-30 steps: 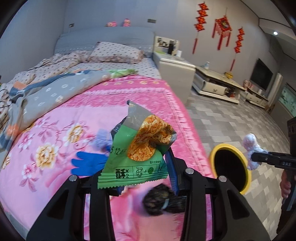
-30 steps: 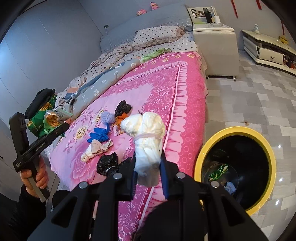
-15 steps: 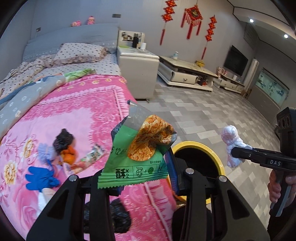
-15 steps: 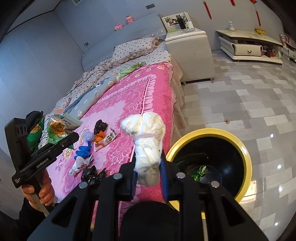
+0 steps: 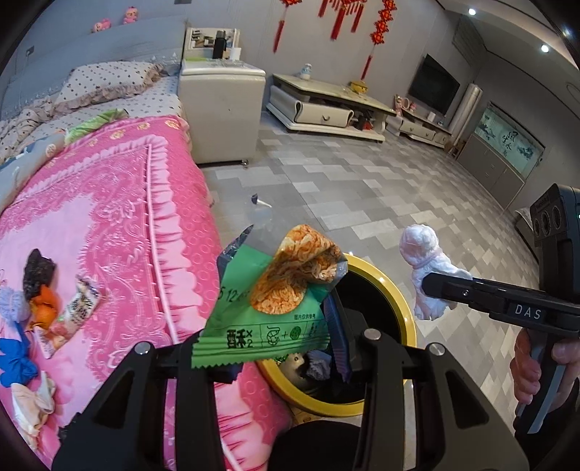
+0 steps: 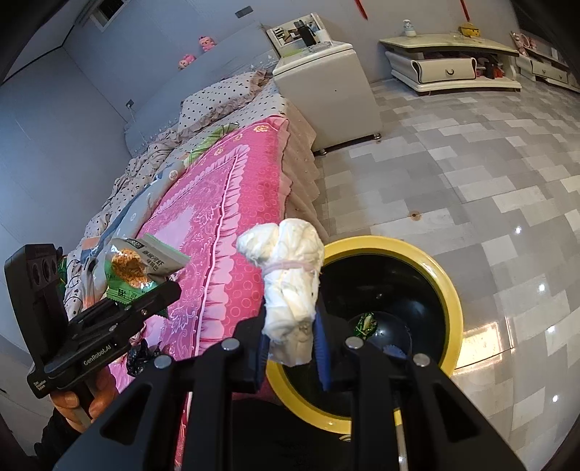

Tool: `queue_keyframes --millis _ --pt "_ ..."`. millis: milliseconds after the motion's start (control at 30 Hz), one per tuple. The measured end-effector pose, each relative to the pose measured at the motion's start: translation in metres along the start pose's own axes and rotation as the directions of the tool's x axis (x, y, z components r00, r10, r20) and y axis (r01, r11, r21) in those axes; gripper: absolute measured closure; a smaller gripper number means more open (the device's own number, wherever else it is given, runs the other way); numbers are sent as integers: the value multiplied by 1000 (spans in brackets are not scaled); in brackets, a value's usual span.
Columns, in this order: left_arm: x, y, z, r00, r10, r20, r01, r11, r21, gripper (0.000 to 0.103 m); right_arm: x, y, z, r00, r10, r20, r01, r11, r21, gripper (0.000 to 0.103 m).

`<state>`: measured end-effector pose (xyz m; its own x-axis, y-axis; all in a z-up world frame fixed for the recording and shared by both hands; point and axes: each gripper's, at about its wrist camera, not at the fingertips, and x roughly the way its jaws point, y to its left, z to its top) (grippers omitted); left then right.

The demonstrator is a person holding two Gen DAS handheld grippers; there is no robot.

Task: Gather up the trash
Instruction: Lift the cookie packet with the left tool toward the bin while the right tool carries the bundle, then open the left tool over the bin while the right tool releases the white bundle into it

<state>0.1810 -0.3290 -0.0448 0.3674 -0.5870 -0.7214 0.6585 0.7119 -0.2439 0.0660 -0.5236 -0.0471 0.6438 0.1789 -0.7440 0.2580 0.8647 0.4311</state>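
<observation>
Green snack wrapper (image 5: 268,319), crumpled w/ orange print, held up over yellow-rimmed black bin (image 5: 402,311) beside the pink bed. White tissue wad (image 6: 290,293), tied w/ pink band, upright above bin's edge.

Grey walls (image 5: 145,14) and a grey tiled floor (image 5: 362,188); a cream nightstand (image 5: 221,108) stands beside the bed's (image 5: 108,203) head.

The wrapper (image 5: 261,319) is green with an orange picture, the wad (image 6: 290,290) white, the bin (image 6: 449,290) yellow-rimmed and black inside, the bedspread (image 5: 108,217) pink, the floor (image 5: 362,188) grey-tiled.
</observation>
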Motion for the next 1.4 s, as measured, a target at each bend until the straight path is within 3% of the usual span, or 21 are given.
queue_keyframes --millis 267,500,600,800,867,1033,1400 --pt "42 -11 -6 996 -49 -70 48 999 -4 66 17 -31 0 999 -23 -22 25 997 71 83" --pt "51 -27 -11 993 -83 -87 85 996 12 63 18 -47 -1 999 -42 -14 43 993 109 82" --pt "51 -29 -11 992 -99 -84 100 995 7 55 15 -50 -1 999 -53 -5 53 991 121 81" --pt "43 -27 -13 993 -95 -72 95 995 -1 43 9 -58 -3 997 -79 3 77 985 152 65" --pt "40 -24 -14 994 -90 -69 90 996 -5 39 8 -60 -4 996 -84 3 82 983 163 57" --pt "30 -8 -19 997 -55 -58 54 998 -19 27 8 -58 -12 996 -90 -12 90 980 177 47" --pt "-13 61 -32 996 87 -30 -89 994 -60 18 12 -18 -22 997 -59 -41 63 992 110 43"
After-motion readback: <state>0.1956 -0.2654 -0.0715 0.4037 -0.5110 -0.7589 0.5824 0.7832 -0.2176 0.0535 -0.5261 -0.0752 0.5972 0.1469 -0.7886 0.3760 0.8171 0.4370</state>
